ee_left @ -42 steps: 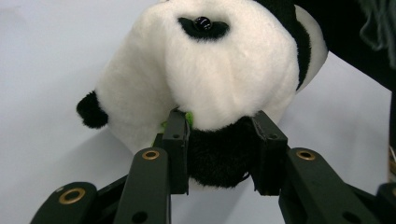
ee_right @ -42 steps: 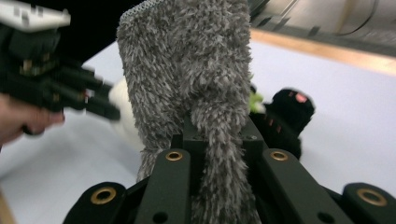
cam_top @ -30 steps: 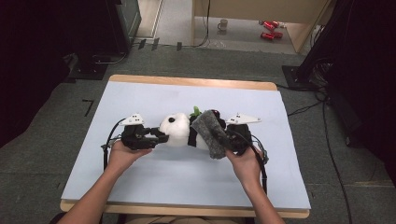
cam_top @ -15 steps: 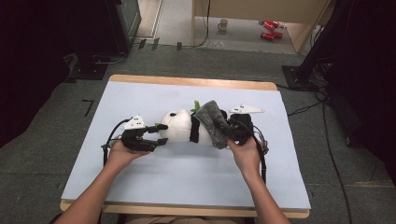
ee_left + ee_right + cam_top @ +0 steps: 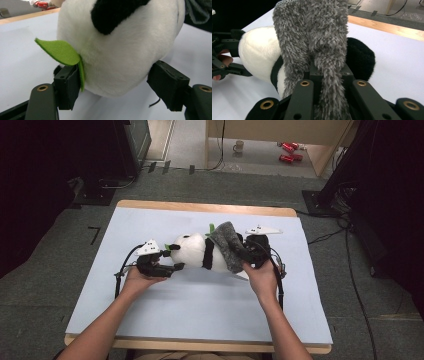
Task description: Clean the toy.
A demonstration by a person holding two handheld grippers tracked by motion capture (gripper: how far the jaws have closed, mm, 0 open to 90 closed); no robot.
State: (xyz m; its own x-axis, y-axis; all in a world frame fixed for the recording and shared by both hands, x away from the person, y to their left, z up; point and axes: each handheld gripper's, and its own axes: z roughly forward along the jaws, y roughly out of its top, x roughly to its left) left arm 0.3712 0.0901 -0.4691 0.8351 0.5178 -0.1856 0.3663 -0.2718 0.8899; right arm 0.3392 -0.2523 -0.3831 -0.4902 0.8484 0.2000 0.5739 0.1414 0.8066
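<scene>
A plush panda (image 5: pixel 197 252) lies on its side near the middle of the counter (image 5: pixel 150 320), which is covered with a pale blue sheet. A fuzzy grey cloth (image 5: pixel 229 245) is draped over its body at the right end.

The left gripper (image 5: pixel 170 261) sits at the panda's head end. Its jaws have just been opening and now stand wide — the white head lies between the pads, one pad just beside a green felt leaf (image 5: pixel 60 51), the other standing clear of the plush.

The right gripper (image 5: pixel 243 254) is clamped tight on the grey cloth (image 5: pixel 322 50) — a strand of it runs down between the closed jaws, with the panda's black limb (image 5: pixel 360 58) just behind.
</scene>
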